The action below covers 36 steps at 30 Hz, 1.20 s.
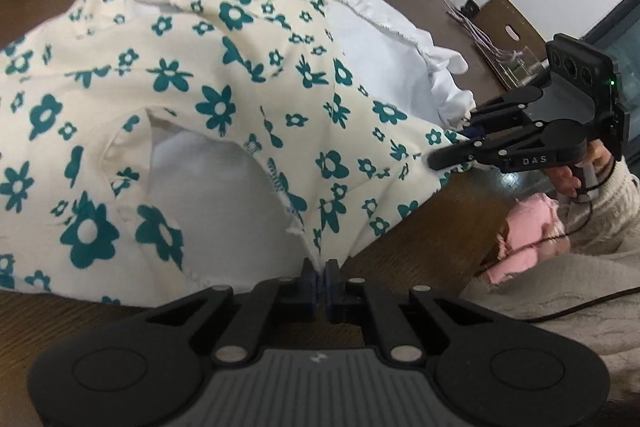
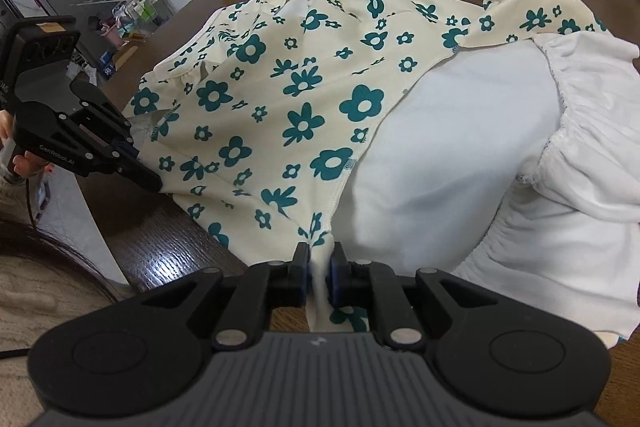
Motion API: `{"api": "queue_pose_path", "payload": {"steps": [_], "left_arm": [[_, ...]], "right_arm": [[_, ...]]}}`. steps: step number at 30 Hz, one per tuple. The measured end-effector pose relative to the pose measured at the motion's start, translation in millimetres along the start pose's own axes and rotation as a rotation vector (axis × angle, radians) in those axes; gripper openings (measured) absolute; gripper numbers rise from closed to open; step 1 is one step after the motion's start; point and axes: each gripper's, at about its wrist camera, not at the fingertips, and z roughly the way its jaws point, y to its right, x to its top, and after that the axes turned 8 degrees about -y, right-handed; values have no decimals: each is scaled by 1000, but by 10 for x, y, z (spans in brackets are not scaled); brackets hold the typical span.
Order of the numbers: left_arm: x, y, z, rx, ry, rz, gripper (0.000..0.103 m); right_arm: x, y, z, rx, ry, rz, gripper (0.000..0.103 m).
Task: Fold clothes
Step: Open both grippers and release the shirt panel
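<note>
Both tongs are nearly closed, left tongs [image 1: 320, 277] and right tongs [image 2: 320, 265] each pinching the floral dress [image 1: 224, 83] hem.

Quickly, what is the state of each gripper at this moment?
Left gripper: closed on the hem of the floral garment.
Right gripper: closed on a bunched edge of the same floral garment.
</note>
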Motion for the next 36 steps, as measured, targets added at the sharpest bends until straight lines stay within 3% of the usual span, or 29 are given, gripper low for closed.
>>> {"api": "queue_pose_path", "payload": {"steps": [1, 3, 6, 8, 11, 13, 16, 17, 20, 22, 24, 30, 36], "left_arm": [[-22, 24, -23, 17, 19, 3, 29], [-94, 66, -159, 61, 87, 4, 40], [-218, 75, -418, 92, 206, -17, 45], [-285, 69, -589, 113, 288, -52, 49], [-256, 93, -672, 269, 355, -112, 51], [-169, 113, -584, 441, 353, -124, 51], [12, 70, -367, 588, 288, -109, 51], [64, 57, -293, 604, 267, -101, 50], [196, 28, -113, 654, 217, -88, 48], [226, -15, -26, 691, 193, -75, 22], [191, -38, -5, 693, 189, -79, 11], [25, -66, -94, 772, 255, -168, 8], [-142, -49, -99, 800, 280, -260, 7]], "right_arm": [[-13, 1, -23, -3, 7, 11, 16], [-55, 9, -133, -12, 56, 41, 25], [-117, 6, -313, -26, 141, 84, 39], [-142, -35, -405, -41, 201, 97, 40], [-133, -140, -384, -103, 248, 100, 40], [-111, -218, -281, -148, 263, 92, 40], [-77, -271, -89, -156, 271, 88, 39], [-88, -278, -43, -156, 272, 95, 39], [-130, -278, 49, -168, 285, 119, 40], [-169, -261, 68, -165, 300, 137, 40], [-206, -240, 69, -152, 315, 152, 40], [-299, -176, 93, -122, 341, 197, 39], [-350, -157, 94, -113, 353, 203, 38]]}}
